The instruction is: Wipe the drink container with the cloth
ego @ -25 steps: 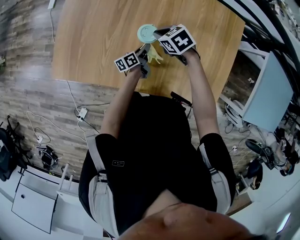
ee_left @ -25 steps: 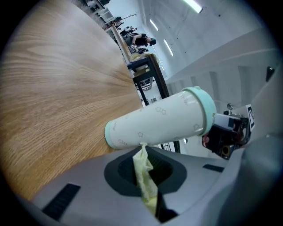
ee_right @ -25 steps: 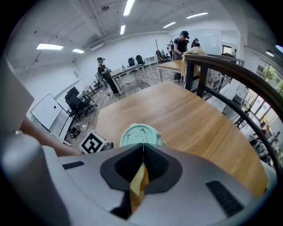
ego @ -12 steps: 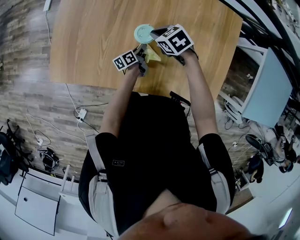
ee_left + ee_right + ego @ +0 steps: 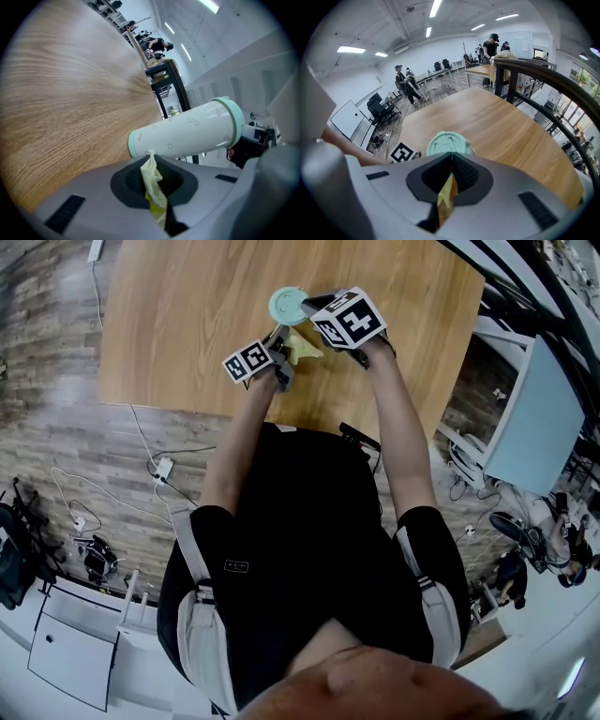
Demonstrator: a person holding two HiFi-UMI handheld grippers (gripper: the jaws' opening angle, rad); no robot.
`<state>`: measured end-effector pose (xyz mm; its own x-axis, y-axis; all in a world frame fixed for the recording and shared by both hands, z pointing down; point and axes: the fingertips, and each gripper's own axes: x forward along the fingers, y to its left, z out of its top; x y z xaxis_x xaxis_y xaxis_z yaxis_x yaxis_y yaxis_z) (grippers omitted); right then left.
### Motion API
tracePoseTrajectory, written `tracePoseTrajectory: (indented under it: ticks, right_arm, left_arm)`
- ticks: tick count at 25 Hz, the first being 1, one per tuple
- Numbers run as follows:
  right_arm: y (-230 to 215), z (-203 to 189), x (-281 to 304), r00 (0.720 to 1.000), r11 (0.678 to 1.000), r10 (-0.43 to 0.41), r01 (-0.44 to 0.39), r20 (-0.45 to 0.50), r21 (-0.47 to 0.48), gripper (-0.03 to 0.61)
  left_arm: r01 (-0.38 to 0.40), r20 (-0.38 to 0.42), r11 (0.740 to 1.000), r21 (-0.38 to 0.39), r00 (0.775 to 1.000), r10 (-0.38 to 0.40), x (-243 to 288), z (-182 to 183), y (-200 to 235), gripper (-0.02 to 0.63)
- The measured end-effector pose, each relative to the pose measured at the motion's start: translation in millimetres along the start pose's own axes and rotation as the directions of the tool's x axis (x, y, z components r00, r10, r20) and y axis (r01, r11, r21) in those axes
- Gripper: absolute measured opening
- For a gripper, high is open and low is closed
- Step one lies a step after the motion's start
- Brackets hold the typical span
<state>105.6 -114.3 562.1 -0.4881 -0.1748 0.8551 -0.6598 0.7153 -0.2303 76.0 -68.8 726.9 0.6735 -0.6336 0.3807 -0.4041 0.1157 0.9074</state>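
One cup, one cloth pinched by left tool, right tool.

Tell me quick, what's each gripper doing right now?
Left gripper: closed on the yellow cloth.
Right gripper: also closed on the yellow cloth.

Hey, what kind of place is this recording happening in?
Probably an open-plan office or lab: black office chairs, long desks and ceiling strip lights beyond the wooden table.
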Motion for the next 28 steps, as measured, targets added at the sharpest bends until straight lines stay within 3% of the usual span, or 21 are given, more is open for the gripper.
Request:
tracePoseTrajectory:
  ticks: [28]
  right_arm:
    - [-4.8, 1.3, -0.3, 0.996, 0.998, -0.067, 0.066, 0.052, 0.025, 0.032]
  left_arm:
    - [0.151, 0.104, 0.986, 0.067, 0.982, -0.158, -41.4, 24.2, -91.5, 0.031]
